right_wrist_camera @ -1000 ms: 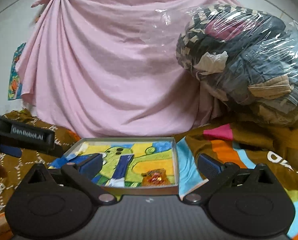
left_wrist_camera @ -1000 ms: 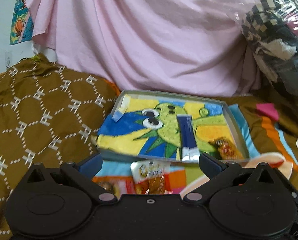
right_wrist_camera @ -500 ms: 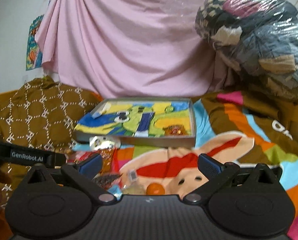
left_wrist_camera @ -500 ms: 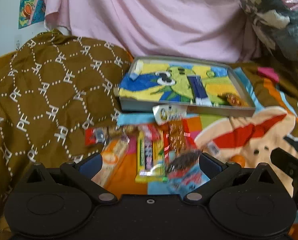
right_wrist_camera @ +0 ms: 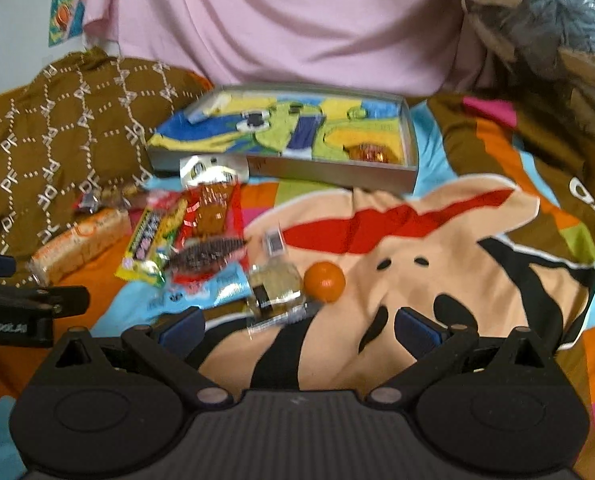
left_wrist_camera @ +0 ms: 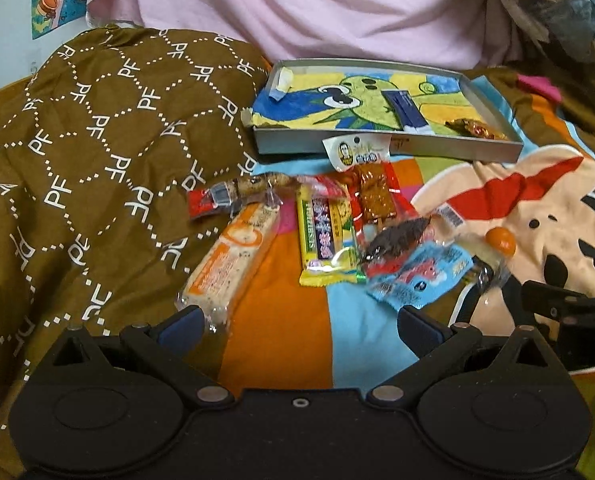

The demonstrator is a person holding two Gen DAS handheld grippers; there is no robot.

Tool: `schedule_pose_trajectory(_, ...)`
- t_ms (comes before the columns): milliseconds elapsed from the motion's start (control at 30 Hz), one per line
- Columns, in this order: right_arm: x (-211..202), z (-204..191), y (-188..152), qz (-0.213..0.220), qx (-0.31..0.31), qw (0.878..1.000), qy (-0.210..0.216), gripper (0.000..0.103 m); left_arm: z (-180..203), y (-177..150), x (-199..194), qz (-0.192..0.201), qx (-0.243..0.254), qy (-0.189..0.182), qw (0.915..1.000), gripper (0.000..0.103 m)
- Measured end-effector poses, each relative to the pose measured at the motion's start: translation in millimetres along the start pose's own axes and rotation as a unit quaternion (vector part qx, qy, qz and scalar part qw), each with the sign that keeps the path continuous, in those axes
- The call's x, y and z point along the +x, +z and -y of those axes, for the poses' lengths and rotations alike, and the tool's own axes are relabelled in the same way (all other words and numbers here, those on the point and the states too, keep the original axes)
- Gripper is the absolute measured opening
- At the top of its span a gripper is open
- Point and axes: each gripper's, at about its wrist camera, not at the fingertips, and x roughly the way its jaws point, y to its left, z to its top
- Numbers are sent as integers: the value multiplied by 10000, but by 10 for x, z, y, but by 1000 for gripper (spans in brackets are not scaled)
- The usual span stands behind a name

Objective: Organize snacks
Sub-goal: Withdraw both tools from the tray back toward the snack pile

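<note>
Snacks (left_wrist_camera: 329, 236) heaped before my tray (left_wrist_camera: 385, 148) on the blanket (right_wrist_camera: 437, 264).
Both tongs, left (left_wrist_camera: 299, 326) and right (right_wrist_camera: 299, 326), hover spread and empty; bare blanket lies under my right.

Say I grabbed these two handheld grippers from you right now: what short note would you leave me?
Left gripper: open, empty, hovering above the snack pile.
Right gripper: open, empty, low over the cartoon-print blanket.
Grey shallow tray lined with a cartoon cloth: holds a dark blue stick packet, a small pale packet and an orange-brown wrapped sweet.
Left to do: the loose pile in front of the tray, including a long orange-and-white bar, a yellow-green bar, a light blue packet, a small round orange candy.
Nearest to your right fingers: the orange candy.
</note>
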Motion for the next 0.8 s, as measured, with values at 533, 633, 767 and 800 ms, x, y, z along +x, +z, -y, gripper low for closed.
schedule_pose_trajectory(533,119,-32,33,-334,-41,9993,165,103,68,60,56,-62,249,52,9997,102)
schedule_pose_trajectory(633,131,-15,58,-338,0,9991,255,103,88,77,91,-87,342,108,9993,102)
schedule_pose_trajectory(767,176,76,121,-289,120,9991,288,103,112,120,151,-108,451,152,9988,102)
schedule_pose_trajectory(800,188,107,143,-270,140,9991,300,103,118,132,167,-115,472,143,9987,102)
